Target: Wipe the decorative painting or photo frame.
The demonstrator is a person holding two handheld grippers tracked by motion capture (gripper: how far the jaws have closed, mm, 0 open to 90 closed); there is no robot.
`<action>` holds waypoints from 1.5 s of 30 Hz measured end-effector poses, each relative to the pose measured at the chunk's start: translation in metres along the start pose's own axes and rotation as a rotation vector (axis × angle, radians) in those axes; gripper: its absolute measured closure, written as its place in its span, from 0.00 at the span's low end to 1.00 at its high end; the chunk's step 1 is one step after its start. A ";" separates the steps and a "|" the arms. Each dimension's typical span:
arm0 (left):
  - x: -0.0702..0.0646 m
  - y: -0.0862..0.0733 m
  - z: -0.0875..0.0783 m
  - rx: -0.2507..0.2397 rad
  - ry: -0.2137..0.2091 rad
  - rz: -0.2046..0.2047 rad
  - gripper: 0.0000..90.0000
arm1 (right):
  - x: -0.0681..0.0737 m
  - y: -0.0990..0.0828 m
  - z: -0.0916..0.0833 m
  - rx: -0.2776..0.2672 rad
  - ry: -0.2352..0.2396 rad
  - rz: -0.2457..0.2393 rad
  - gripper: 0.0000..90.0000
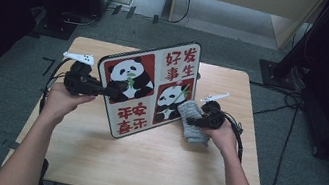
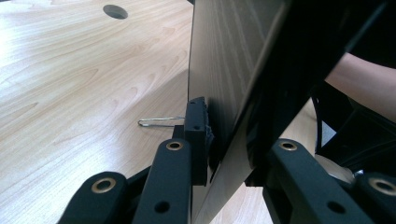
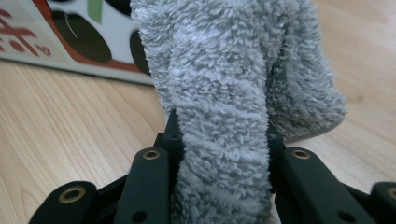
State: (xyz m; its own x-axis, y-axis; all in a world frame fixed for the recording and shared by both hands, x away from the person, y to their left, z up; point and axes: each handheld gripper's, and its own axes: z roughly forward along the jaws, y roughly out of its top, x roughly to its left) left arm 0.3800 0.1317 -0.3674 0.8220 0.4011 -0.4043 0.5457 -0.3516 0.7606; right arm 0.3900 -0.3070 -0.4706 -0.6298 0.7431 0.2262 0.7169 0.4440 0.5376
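Note:
A square board (image 1: 150,90) printed with two pandas and red characters stands tilted on its lower edge over the table. My left gripper (image 1: 107,90) is shut on the board's left edge; in the left gripper view the board (image 2: 233,79) runs edge-on between the jaws, and one pad (image 2: 196,135) presses its side. My right gripper (image 1: 187,120) is shut on a grey fluffy cloth (image 1: 193,122) held against the board's right side near the lower panda. In the right gripper view the cloth (image 3: 224,107) bulges out between the jaws in front of the board (image 3: 70,42).
The wooden table (image 1: 140,164) has bare surface toward the person. A thin metal wire stand (image 2: 161,122) juts from behind the board. A round cable hole (image 2: 115,11) is in the tabletop. Cables (image 1: 293,101) and stand bases (image 1: 270,69) lie on the floor around the table.

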 end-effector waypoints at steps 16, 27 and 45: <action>0.000 0.000 0.000 -0.002 0.005 0.000 0.86 | -0.002 0.009 -0.032 -0.053 -0.008 -0.006 0.75; -0.001 0.000 0.000 0.000 0.010 -0.007 0.86 | 0.015 0.035 -0.062 -0.089 -0.021 -0.032 0.76; 0.001 0.000 -0.001 0.001 0.009 -0.011 0.86 | 0.038 0.092 -0.115 -0.135 -0.030 -0.092 0.76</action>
State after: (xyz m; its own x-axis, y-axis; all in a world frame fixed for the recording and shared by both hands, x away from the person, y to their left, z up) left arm 0.3803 0.1330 -0.3675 0.8144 0.4125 -0.4081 0.5549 -0.3479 0.7556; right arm 0.3980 -0.2954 -0.3190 -0.6805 0.7177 0.1475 0.6085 0.4415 0.6594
